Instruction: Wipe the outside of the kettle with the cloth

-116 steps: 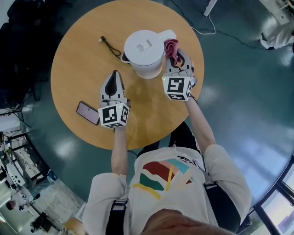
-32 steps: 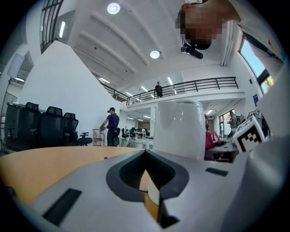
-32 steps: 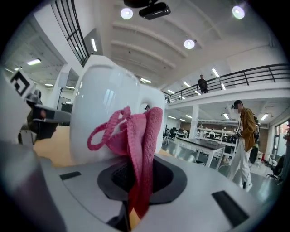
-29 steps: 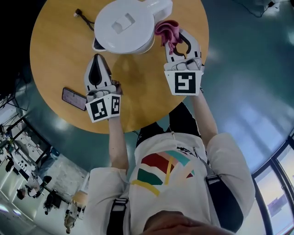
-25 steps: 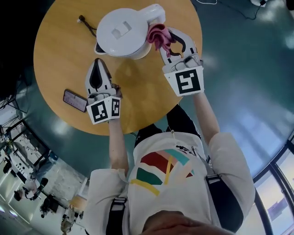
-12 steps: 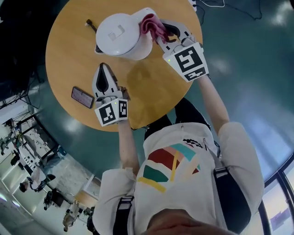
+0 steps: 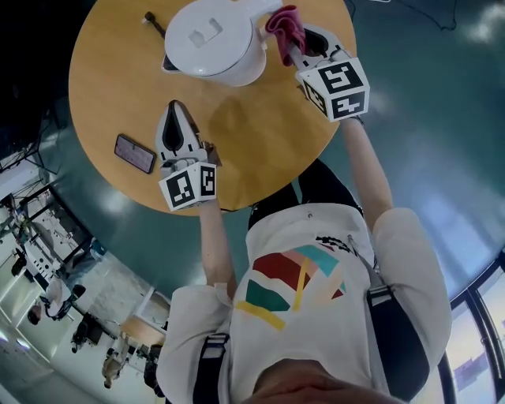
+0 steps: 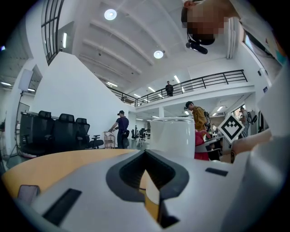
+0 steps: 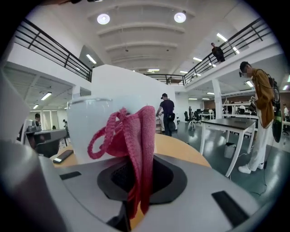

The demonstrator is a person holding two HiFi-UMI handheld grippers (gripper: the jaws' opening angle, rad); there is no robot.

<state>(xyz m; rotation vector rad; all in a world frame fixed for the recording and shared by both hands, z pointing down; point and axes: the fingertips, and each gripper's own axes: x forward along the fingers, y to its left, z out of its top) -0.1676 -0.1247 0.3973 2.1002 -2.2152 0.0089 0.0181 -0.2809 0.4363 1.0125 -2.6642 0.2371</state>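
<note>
Round wooden tabletop (image 7: 260,138) bears a white kettle (image 7: 211,39) just ahead of the right tool (image 7: 293,49), clamped on a pink cloth (image 7: 284,25); left tool (image 7: 175,112) has its jaws together, empty.

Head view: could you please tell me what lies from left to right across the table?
Phone → kettle → cloth → right gripper, shut on the cloth. The left gripper falls within the kettle's span, so it is left out.

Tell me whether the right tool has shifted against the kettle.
Yes: the right tool with the cloth has swung rightward round the kettle.
</note>
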